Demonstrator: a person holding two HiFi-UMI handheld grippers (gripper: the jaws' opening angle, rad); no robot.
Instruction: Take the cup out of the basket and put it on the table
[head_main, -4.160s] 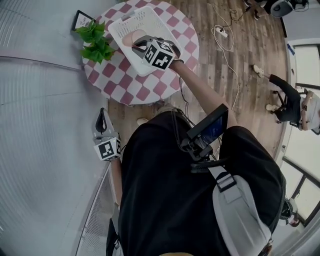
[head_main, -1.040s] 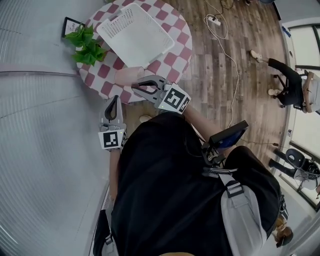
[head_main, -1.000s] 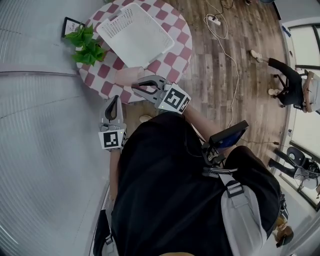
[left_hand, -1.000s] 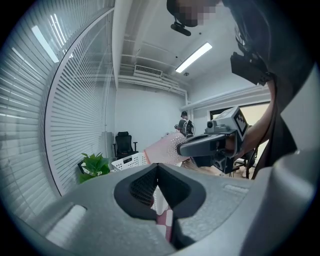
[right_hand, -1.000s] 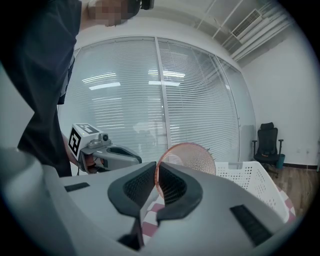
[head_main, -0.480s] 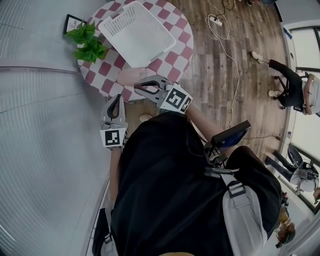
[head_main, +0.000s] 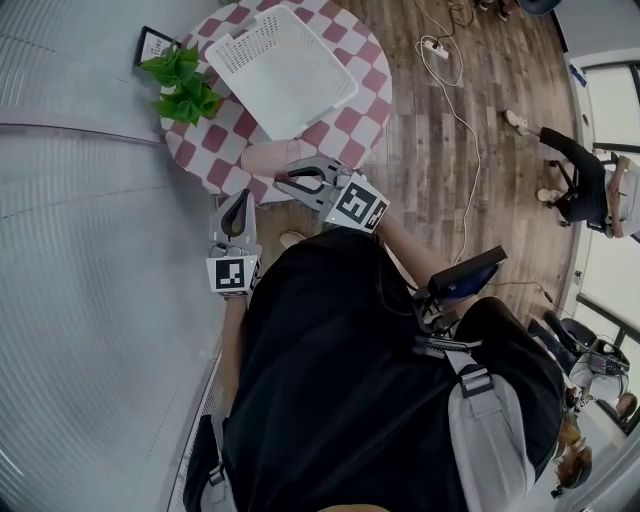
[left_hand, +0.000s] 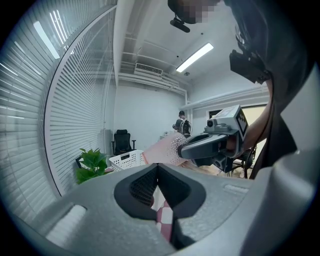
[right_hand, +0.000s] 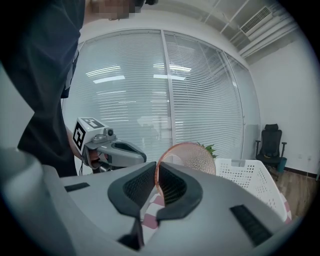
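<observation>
A pink translucent cup (head_main: 266, 157) hangs tilted over the near edge of the checked table (head_main: 350, 120). My right gripper (head_main: 283, 180) is shut on its rim; in the right gripper view the rim of the cup (right_hand: 192, 156) is pinched between the pads of the right gripper (right_hand: 156, 184). The white basket (head_main: 285, 65) stands further back on the table with nothing in it. My left gripper (head_main: 237, 197) hovers by the table's near left edge, shut on nothing. From the left gripper (left_hand: 157, 181) I see the cup (left_hand: 162, 150) and the right gripper (left_hand: 212, 145) just ahead.
A green potted plant (head_main: 187, 85) and a small framed sign (head_main: 155, 45) stand at the table's left rim. A glass wall with blinds (head_main: 80, 250) runs along my left. A cable with a power strip (head_main: 440, 50) lies on the wood floor to the right.
Since four seconds ago the right gripper has carried the cup out of the basket to the table's near edge. Over the last second it has barely moved; the left gripper has risen toward the table.
</observation>
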